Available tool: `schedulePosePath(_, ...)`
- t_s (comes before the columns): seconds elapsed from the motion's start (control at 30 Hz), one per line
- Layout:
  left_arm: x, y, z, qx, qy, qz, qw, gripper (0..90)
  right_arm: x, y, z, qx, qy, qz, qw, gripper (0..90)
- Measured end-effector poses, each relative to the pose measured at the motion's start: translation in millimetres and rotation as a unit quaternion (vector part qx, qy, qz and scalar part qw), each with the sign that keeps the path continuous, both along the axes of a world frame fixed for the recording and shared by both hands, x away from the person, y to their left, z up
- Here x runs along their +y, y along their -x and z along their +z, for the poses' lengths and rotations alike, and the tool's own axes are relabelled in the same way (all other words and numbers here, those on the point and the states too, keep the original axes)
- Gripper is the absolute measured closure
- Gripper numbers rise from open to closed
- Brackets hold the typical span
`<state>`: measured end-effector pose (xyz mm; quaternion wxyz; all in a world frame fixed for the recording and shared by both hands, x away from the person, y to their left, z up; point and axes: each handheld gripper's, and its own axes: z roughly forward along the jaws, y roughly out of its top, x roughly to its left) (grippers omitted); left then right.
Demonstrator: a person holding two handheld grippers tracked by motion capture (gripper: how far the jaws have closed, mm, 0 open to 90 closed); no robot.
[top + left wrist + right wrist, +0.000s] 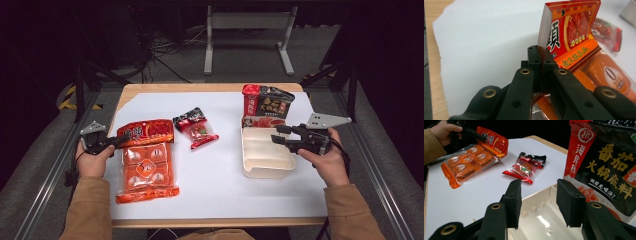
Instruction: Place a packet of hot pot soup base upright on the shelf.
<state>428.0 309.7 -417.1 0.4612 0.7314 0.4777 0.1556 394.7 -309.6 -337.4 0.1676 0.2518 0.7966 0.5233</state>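
L gripper (116,142) is clenched on the header flap of the orange snack pack (147,165) at the table's left, so lift slow w/ the pinch deep, while R gripper (280,136), jaws apart w/ nothing between, hovers over the white tray (264,161) to steady it.

1. High view: we look forward and down from above the person's side onto the whole white table sheet (215,185), from some distance.
2. Left gripper view: we ride on the left gripper (539,60), very near the orange packet (574,37), facing along its jaws.
3. Right gripper view: we look from the right gripper (539,202) across the cream tray (541,217) towards the same orange packet (471,157), seen in all three views.
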Motion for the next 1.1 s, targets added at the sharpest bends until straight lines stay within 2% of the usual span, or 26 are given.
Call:
schedulePosePath(0.07, 0.5, 5.9, 10.9, -0.013, 0.006, -0.001, 0.9999, 89.9, 3.1, 0.0, 0.7, 0.003, -0.002, 0.008, 1.0, 56.1)
schedulePosePath(0.17, 0.1, 9.8, 18.4, -0.021, 0.007, -0.003, 0.9997, 90.0, 4.6, 0.4, 1.6, 0.0, 0.003, 0.008, 1.0, 57.0)
schedulePosePath(0.2, -0.4, 12.5, 22.7, -0.03, 0.013, -0.004, 0.9995, 90.0, 5.0, 0.7, 2.2, 0.0, 0.002, 0.008, 1.0, 57.5)
schedulePosePath(0.3, -0.7, 19.1, 32.9, -0.034, 0.015, -0.006, 0.9993, 89.9, 5.7, 2.4, 4.4, 0.0, -0.001, 0.008, 1.0, 59.1)
schedulePosePath(0.77, -8.2, 36.5, 60.0, -0.065, 0.03, -0.017, 0.9973, 89.9, 6.2, 6.0, 8.5, 0.004, -0.021, 0.001, 0.9998, 58.9)
schedulePosePath(0.87, -11.3, 42.8, 69.6, -0.078, 0.041, -0.028, 0.9957, 89.9, 6.1, 6.5, 9.1, 0.003, -0.023, 0.0, 0.9997, 58.9)
schedulePosePath(0.93, -16.1, 48.6, 78.5, -0.091, 0.041, -0.039, 0.9943, 89.9, 6.7, 7.4, 10.2, 0.002, -0.025, 0.002, 0.9997, 58.9)
schedulePosePath(1.1, -22.6, 54.4, 87.5, -0.107, 0.04, -0.052, 0.992, 89.9, 7.6, 8.7, 11.5, -0.001, -0.027, 0.001, 0.9996, 58.3)
